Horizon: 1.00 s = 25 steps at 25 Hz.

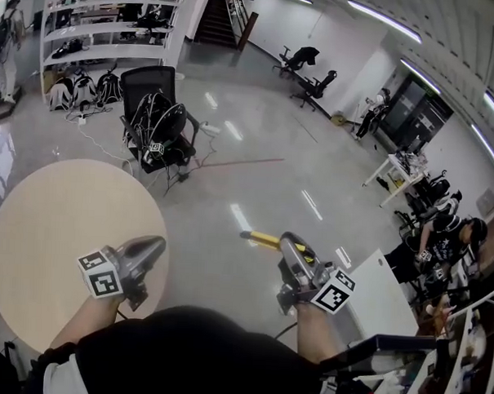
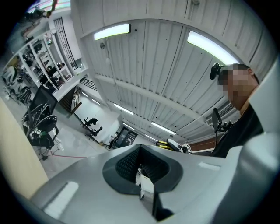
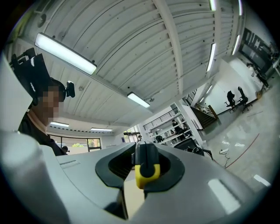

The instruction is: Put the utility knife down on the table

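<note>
In the head view the utility knife (image 1: pixel 266 239), yellow and black, sticks out leftward and level from my right gripper (image 1: pixel 290 245), which is shut on it above the grey floor. In the right gripper view the knife's yellow and black end (image 3: pixel 146 168) sits clamped between the jaws. The round beige table (image 1: pixel 57 249) lies to the left. My left gripper (image 1: pixel 156 247) hovers over the table's right edge with its jaws together and nothing in them. The left gripper view shows the knife (image 2: pixel 162 143) off to the right, pointing up at the ceiling.
A black office chair (image 1: pixel 156 123) draped with cables stands beyond the table. A white desk (image 1: pixel 382 288) is close on the right, with seated people (image 1: pixel 449 238) past it. Shelves (image 1: pixel 99 30) and stairs (image 1: pixel 218 19) line the back.
</note>
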Tool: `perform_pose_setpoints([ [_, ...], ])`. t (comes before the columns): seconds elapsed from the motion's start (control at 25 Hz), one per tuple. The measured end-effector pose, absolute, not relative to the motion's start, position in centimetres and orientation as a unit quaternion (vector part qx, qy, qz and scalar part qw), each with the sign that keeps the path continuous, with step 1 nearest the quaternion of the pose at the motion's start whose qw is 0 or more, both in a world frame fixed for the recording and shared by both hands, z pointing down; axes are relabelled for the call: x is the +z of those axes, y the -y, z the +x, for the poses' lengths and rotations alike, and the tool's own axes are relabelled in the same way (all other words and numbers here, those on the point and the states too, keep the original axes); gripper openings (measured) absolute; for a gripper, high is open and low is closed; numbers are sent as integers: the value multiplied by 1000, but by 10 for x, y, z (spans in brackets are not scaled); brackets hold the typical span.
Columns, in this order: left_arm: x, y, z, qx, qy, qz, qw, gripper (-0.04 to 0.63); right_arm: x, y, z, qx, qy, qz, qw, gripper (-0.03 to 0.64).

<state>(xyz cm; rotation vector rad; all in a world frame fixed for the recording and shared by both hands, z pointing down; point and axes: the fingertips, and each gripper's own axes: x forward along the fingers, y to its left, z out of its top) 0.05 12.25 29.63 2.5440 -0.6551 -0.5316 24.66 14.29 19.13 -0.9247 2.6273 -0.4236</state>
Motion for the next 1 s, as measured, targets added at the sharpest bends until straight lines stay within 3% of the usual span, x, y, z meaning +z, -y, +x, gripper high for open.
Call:
perform_pose_setpoints([
  [0.24, 304, -83, 29, -182, 273, 917, 227, -2, 208, -82, 275, -171, -927, -288, 169, 84],
  [0.8, 280, 39, 188, -190, 349, 899, 187, -2, 198, 80, 430, -172, -948, -197, 180, 84],
  [1.0, 277, 82, 212, -176, 363, 894, 194, -2, 204, 131, 461, -193, -942, -197, 190, 84],
])
